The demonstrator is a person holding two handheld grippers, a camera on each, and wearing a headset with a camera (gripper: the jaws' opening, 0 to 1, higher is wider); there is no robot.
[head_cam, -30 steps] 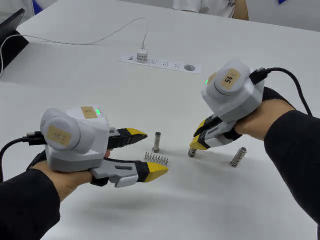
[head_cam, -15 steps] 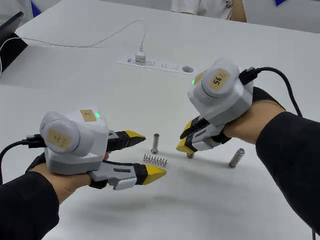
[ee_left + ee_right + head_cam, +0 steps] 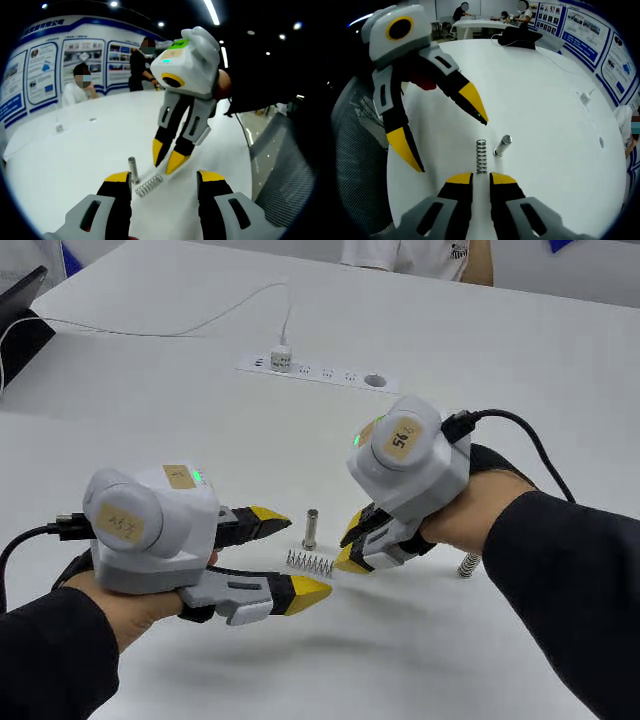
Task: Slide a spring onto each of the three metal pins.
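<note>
Left gripper (image 3: 311, 550): jaws spread wide, nothing between them, held low over the white table (image 3: 150, 450). The loose spring (image 3: 311, 562) lies flat on the table in front of its tips.

Right gripper (image 3: 341, 552): angled down toward the table, jaws nearly together with only a narrow gap, holding nothing. Its yellow tips sit just beside one end of the loose spring; contact can't be confirmed from the right gripper view.

Metal pin (image 3: 311, 528) stands upright just behind the loose spring, bare, no spring on it (pin and spring are close but apart).

Second spring (image 3: 468, 564) shows at the edge of the right sleeve, mostly hidden. I cannot tell whether it sits on a pin.

Power strip (image 3: 320, 370) with a plugged-in white cable lies well back on the table.
</note>
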